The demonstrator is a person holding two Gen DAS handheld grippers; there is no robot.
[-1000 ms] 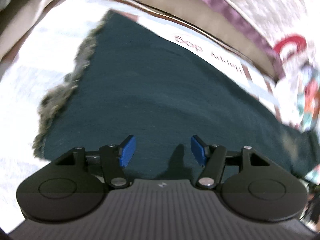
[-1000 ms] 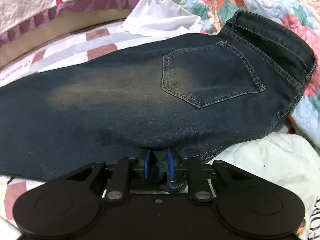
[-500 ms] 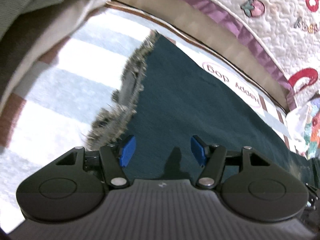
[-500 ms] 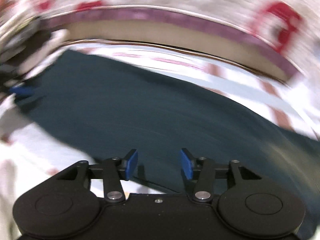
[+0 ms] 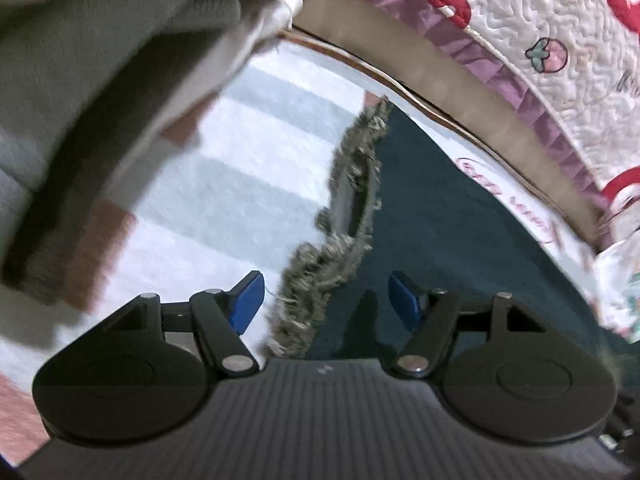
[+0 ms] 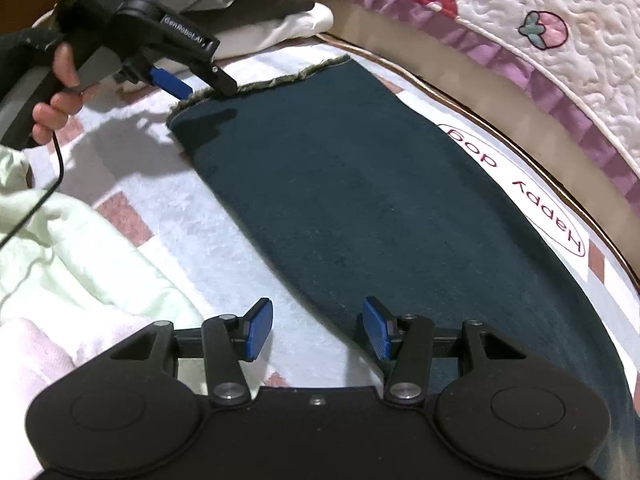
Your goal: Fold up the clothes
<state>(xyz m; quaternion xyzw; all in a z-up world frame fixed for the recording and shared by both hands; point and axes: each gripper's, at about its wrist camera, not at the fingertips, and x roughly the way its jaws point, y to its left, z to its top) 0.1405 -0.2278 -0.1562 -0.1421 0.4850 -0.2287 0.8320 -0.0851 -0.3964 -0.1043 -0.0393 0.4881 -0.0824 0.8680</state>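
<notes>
Dark blue jeans (image 6: 360,184) lie flat on a checked bed cover, one leg stretching away to a frayed hem (image 6: 276,80). In the left wrist view the same frayed hem (image 5: 340,248) runs up between the open fingers, and the denim (image 5: 460,240) spreads to the right. My left gripper (image 5: 326,300) is open, just above the hem's near corner; it also shows in the right wrist view as the left gripper (image 6: 200,84), held by a hand (image 6: 60,88). My right gripper (image 6: 318,330) is open over the leg's lower edge, nothing between its fingers.
A stack of folded grey and white clothes (image 5: 100,80) sits close on the left, seen too as the stack (image 6: 248,8). A pale green garment (image 6: 60,248) lies at the left. A quilted blanket with a purple border (image 6: 520,40) rises behind. A cable (image 6: 40,196) hangs from the left gripper.
My right gripper let go of the jeans near the waist, opened, and swung over to the leg. My left gripper slid along the leg to the frayed hem, staying open.
</notes>
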